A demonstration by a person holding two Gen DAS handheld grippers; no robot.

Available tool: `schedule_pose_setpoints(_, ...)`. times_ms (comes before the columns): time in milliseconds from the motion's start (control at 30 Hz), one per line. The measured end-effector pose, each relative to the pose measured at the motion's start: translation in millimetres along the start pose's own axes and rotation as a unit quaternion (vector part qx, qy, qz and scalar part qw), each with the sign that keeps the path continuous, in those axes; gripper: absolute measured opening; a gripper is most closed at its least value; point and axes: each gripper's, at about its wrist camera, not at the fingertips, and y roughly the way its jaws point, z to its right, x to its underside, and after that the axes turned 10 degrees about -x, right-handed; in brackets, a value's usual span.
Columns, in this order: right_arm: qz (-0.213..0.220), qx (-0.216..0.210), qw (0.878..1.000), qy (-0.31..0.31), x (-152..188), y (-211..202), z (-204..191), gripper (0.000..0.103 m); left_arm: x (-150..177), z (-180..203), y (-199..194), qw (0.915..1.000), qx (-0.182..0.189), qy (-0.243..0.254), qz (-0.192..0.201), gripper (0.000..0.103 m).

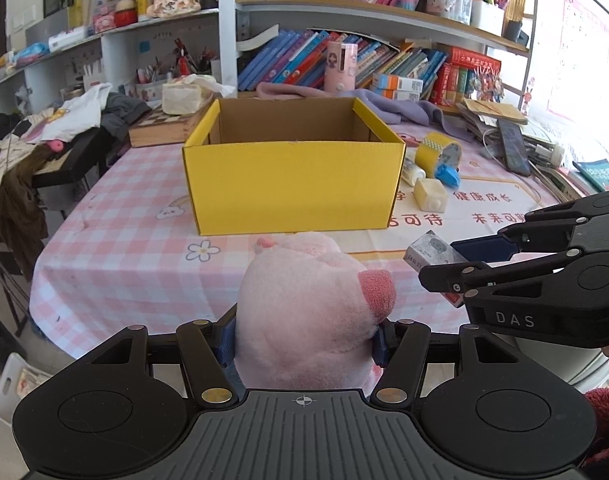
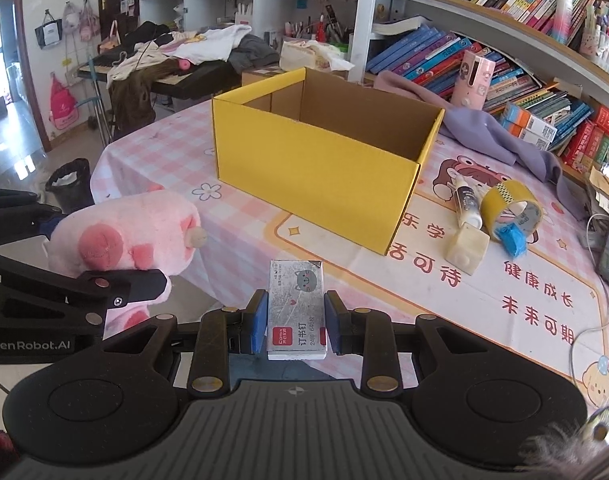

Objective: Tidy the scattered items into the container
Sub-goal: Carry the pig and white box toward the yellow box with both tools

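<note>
box (image 2: 320, 160): 1 | plush pig (image 1: 308, 312): 1 | staple box (image 2: 296, 304): 1 | tape roll (image 2: 512, 208): 1 | glue bottle (image 2: 466, 204): 1

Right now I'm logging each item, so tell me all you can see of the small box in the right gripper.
The staple box is a small flat grey cardboard pack with a cartoon cat and a red label. The right gripper clamps its long sides between blue pads, holding it roughly level in the air, short of the yellow box.

Fuzzy pink plush pig (image 1: 308, 312); matt yellow cardboard box (image 1: 292, 184).
</note>
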Motion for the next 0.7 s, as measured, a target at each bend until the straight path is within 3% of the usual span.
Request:
schedule_pose_setpoints(233,0.022,0.000,1.000,-0.004,-15,10,12,0.028,-21,-2,5,0.9994,-0.010,0.018,0.028,0.060)
schedule_pose_setpoints(700,0.088,0.009,0.995,-0.044,-109,36,64,0.028,-129,-16,61,0.9957,0.000,0.034,0.086,0.060)
